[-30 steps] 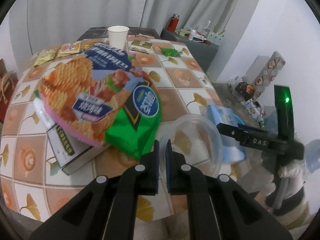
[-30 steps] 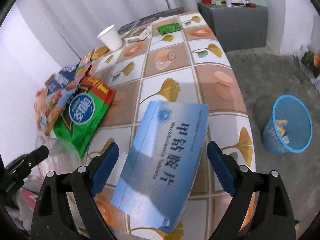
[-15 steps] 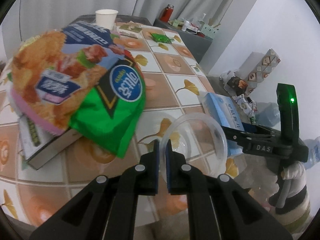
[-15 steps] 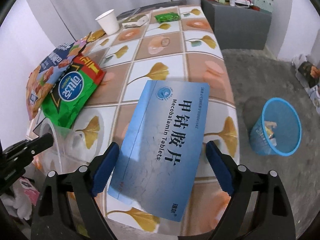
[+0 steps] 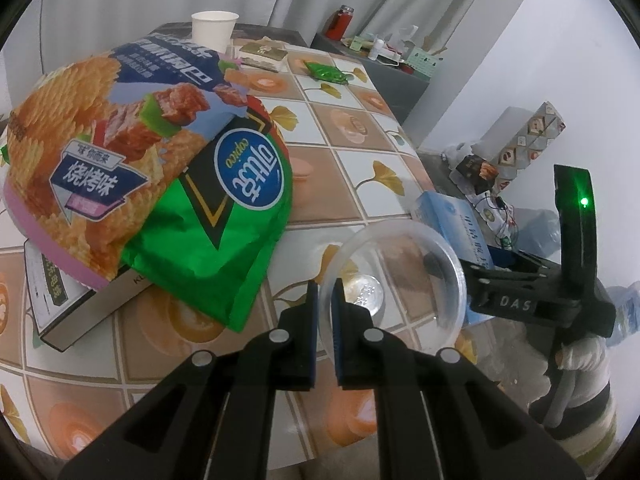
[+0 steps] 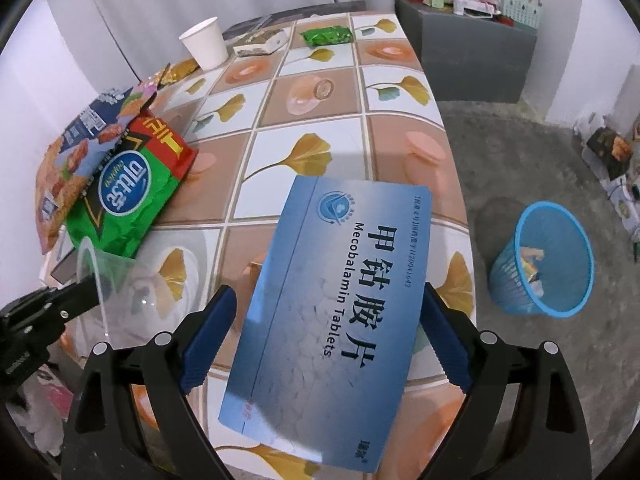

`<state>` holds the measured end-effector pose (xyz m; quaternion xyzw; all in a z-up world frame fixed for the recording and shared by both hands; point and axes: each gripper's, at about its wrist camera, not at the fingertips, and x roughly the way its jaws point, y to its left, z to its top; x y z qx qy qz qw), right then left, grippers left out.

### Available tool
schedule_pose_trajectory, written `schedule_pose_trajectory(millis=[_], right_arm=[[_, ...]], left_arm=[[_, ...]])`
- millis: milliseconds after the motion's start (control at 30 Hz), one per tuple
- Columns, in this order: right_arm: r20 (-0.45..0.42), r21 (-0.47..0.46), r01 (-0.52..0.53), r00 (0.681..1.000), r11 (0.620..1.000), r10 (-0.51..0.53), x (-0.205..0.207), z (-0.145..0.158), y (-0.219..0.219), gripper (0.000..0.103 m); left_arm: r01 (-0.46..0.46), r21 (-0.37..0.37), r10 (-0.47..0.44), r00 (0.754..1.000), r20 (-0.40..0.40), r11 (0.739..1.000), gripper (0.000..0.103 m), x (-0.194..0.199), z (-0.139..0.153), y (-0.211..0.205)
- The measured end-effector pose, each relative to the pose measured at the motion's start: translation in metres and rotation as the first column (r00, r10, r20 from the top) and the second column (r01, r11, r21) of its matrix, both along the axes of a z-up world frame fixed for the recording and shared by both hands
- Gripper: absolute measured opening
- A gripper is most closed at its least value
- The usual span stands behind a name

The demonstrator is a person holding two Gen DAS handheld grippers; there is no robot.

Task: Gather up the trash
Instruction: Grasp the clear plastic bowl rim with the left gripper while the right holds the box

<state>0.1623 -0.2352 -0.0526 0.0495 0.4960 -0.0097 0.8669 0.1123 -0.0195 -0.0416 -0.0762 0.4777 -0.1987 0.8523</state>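
- The right claw [image 6: 324,332] holds the blue tablet box [image 6: 340,292] across its width, jaws spread wide on its two long edges; the box's long axis runs away from the claw, over the worktop [image 6: 320,92] edge.
- The blue wastebasket [image 6: 540,256] stands on the floor, off to the right of the box and lower, well apart; the right hand is the nearer one.
- Some scraps already lie in the wastebasket.
- The left claw [image 5: 325,312] is pinched nearly closed on the rim of a clear plastic cup [image 5: 394,280], which looks empty.
- Chip bags [image 5: 160,168] and a paper cup [image 5: 211,30] remain on the worktop.
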Motion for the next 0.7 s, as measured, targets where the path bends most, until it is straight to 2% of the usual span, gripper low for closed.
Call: schedule_pose_trajectory(millis=[100,167,700], right_arm=[[-0.006,-0.025,0.007,1.0,1.0,-0.007,0.0,-0.001,0.0,0.078],[-0.006,-0.028,0.008,1.0,1.0,-0.008,-0.002,0.0,0.0,0.076],[0.038,0.013,0.035,0.999,0.999,-0.036,-0.013,0.013,-0.009,0.074]], left_arm=[[-0.004,0.002,0.004,1.0,0.004,1.0,0.007,0.001,0.001,0.0],[-0.005,0.006,0.005,1.0,0.009,1.0,0.006,0.0,0.002,-0.001],[0.01,0.036,-0.013,0.998,0.062,0.999,0.005,-0.001,0.012,-0.014]])
